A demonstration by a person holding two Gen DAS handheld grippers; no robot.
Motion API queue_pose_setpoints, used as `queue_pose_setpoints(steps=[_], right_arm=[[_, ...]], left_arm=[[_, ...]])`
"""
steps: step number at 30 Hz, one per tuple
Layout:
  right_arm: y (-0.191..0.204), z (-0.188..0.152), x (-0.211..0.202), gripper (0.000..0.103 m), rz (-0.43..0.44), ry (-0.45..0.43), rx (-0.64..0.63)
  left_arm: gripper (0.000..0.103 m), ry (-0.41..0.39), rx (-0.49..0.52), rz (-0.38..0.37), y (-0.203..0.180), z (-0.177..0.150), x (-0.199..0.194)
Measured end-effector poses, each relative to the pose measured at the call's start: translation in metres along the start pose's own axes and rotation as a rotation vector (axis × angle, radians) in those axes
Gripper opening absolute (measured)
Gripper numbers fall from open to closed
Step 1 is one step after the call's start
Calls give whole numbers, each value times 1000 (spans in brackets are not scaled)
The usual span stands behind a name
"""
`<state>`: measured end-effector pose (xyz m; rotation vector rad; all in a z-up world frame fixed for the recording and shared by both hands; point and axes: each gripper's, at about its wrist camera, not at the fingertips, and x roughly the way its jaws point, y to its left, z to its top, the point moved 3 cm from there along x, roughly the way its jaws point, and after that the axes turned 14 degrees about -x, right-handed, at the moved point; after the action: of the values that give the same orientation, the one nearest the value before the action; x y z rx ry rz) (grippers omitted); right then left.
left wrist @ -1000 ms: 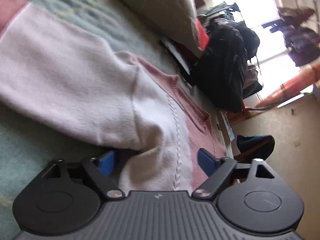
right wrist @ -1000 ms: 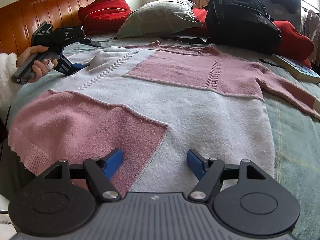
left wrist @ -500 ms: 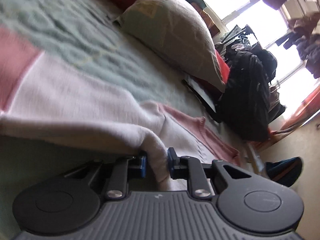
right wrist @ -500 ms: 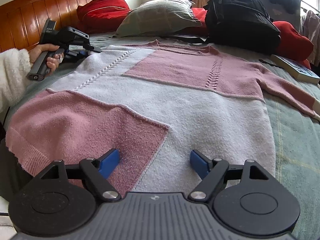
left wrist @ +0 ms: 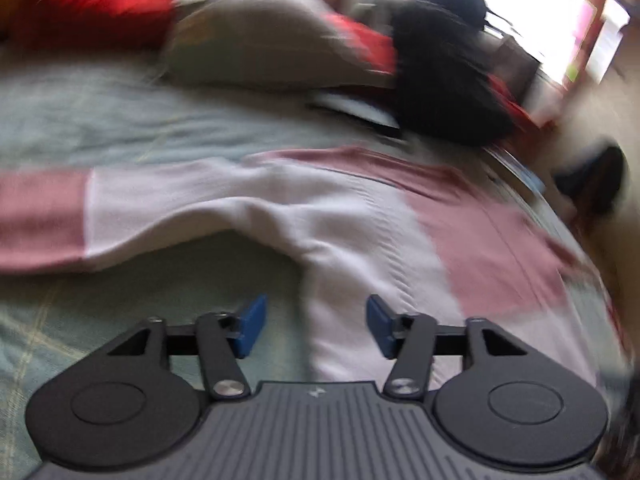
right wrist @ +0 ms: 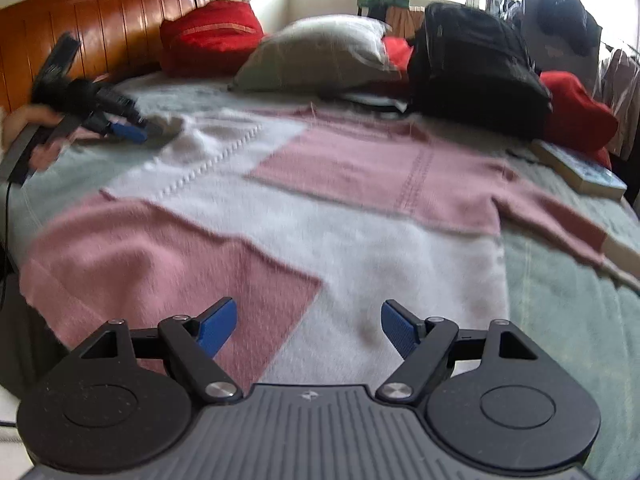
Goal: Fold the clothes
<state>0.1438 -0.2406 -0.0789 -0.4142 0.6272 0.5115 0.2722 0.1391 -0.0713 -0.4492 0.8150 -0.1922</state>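
My left gripper (left wrist: 314, 326) is opening, gripping nothing — the sweater (left wrist: 360, 216) is lying just ahead, its sleeve running leftward. My right gripper (right wrist: 308, 330) is hovering wide open over the hem — the left is nearer that sleeve.

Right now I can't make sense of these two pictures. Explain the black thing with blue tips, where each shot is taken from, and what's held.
No robot here: a person holds a hand gripper in each hand, with a camera on each looking along its fingers. One picture looks out from the left gripper, the other from the right gripper, which also sees the left one at far left. A pink and white sweater lies flat on a green bedspread. The left jaws are opening with nothing pinched. The right gripper is open, holding nothing.
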Motion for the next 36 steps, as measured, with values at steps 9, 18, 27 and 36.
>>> queue_pose_setpoints(steps=[9, 18, 27, 36], right_arm=[[43, 17, 51, 83, 82, 27, -92], [33, -22, 1, 90, 104, 57, -53], [16, -25, 24, 91, -18, 102, -21], [8, -56, -26, 96, 2, 124, -47]], left_arm=[[66, 105, 396, -80, -73, -82, 26], [75, 64, 460, 12, -54, -107, -44], [83, 93, 570, 0, -74, -144, -34], [84, 64, 538, -1, -73, -141, -70]])
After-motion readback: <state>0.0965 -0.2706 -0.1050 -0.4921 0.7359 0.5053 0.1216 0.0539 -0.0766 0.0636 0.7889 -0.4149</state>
